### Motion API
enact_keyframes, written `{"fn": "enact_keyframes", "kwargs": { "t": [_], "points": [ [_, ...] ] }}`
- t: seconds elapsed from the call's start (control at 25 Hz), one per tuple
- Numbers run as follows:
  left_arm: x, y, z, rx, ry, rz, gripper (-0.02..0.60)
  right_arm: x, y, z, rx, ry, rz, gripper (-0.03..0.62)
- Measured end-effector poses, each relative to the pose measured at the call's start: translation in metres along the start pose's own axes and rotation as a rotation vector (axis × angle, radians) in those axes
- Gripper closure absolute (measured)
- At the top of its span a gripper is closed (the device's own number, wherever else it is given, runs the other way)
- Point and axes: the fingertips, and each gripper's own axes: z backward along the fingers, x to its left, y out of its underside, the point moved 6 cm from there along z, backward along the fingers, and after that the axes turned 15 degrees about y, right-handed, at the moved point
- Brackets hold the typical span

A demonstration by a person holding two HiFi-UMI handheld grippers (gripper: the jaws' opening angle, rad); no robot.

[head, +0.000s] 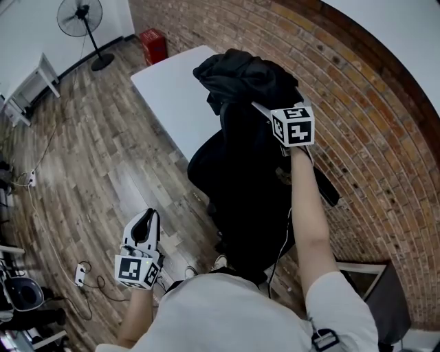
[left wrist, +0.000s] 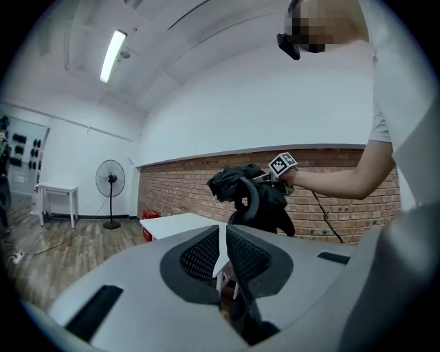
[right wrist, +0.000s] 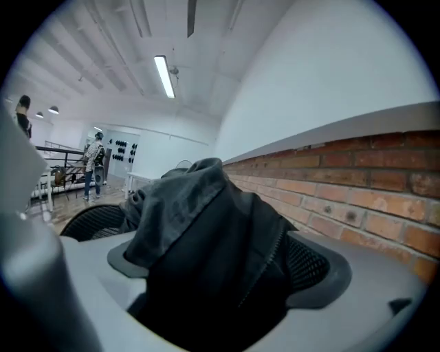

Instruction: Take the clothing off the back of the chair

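A black jacket [head: 244, 75] is bunched over the top of a black office chair [head: 237, 179] beside the brick wall. My right gripper [head: 263, 108] reaches to the chair's top and is shut on the jacket. In the right gripper view the dark cloth [right wrist: 206, 234] fills the space between the jaws. My left gripper [head: 146, 221] hangs low at the left over the wooden floor, apart from the chair. Its jaws stand shut with nothing between them [left wrist: 223, 251]. From there the jacket [left wrist: 232, 182] and the right gripper [left wrist: 265, 177] show on the chair's back [left wrist: 253, 203].
A white table [head: 175, 96] stands just left of the chair. The brick wall [head: 371, 137] runs close behind it. A standing fan [head: 82, 20], a red box [head: 154, 45] and a white bench [head: 27, 86] stand farther off. Cables and a power strip [head: 81, 273] lie on the floor.
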Motion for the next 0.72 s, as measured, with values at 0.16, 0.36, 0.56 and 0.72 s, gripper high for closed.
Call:
{"fn": "enact_keyframes", "kwargs": {
  "t": [0.16,0.36,0.56,0.72],
  "points": [
    [-0.002,0.0,0.003,0.0,-0.008,0.002,0.529,0.002,0.005,-0.014,0.026,-0.092,-0.038,0.06],
    [-0.003,0.005,0.006,0.009,-0.013,0.012,0.529,0.007,0.009,-0.024,0.011,-0.21,-0.096,0.069],
    [-0.014,0.003,0.002,-0.003,0.003,0.003,0.529,0.018,0.005,-0.018,0.012,-0.26,-0.044,0.239],
    [-0.019,-0.001,0.011,-0.019,-0.011,-0.006,0.529,0.026,0.005,-0.011,0.005,-0.242,0.001,0.353]
  ]
}}
